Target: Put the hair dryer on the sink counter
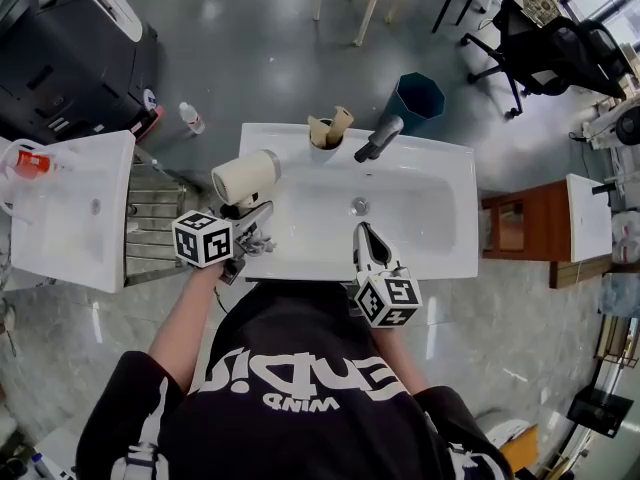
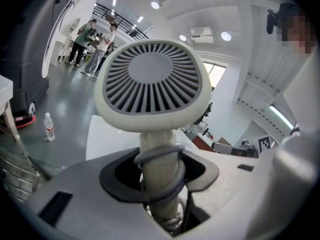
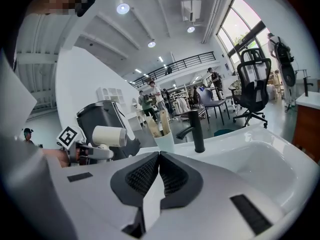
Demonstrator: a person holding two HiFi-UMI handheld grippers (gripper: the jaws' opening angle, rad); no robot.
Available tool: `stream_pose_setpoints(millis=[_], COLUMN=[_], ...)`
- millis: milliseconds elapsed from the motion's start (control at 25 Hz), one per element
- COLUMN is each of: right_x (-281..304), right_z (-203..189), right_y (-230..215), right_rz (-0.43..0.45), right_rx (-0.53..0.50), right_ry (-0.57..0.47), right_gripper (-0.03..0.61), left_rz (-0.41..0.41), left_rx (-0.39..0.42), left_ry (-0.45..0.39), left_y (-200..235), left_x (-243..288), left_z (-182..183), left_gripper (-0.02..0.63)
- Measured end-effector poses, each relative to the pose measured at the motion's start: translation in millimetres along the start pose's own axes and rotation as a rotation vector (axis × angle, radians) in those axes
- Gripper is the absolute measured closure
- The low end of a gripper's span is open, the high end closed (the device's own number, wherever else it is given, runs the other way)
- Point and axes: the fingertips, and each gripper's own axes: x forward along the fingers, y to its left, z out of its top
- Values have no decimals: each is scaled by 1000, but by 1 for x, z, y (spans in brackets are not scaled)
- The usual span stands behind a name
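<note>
1. We are holding the hair dryer (image 1: 245, 176) in the left gripper (image 1: 250, 223). Its jaws are clamped on the cream handle, and a loop of grey cord (image 2: 161, 160) is lying round the handle at the pads.
2. In the head view the dryer's barrel is hanging over the left rim of the sink counter (image 1: 285, 140), beside the basin (image 1: 400, 218). We cannot tell whether it is touching the surface yet.
3. We are judging the step in hand to be the set-down, so the flat left ledge is the spot we are aiming for. The sloping basin wall is not, since a round barrel would probably be rolling inward there.
4. We are planning to lower the dryer slowly and lay barrel and handle down together, then open the jaws only once its weight is resting on the counter.
5. We are watching the cord, because a loop catching on a jaw could be dragging the dryer off the ledge as we are backing away.
6. We are staying clear of the cup (image 1: 325, 140) and the black faucet (image 1: 378, 138) at the back rim.
7. The right gripper (image 1: 365, 233) is hovering at the front edge, its jaws pressed together on nothing.
</note>
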Motion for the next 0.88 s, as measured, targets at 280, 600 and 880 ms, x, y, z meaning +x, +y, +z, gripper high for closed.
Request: stream_pose_setpoints(millis=[280, 600, 880], right_x=[16, 30, 39], right_z=[9, 12, 14], right_y=[-3, -8, -17], right_rz=[27, 51, 49], right_rx=[-14, -15, -2], right_ry=[19, 28, 32], right_gripper=[554, 554, 554], left_rz=[44, 65, 58], left_rx=[5, -84, -114], left_ry=[83, 160, 188], left_y=[34, 64, 75], left_x=[29, 60, 78], left_z=[6, 8, 14], left_gripper=[420, 420, 419])
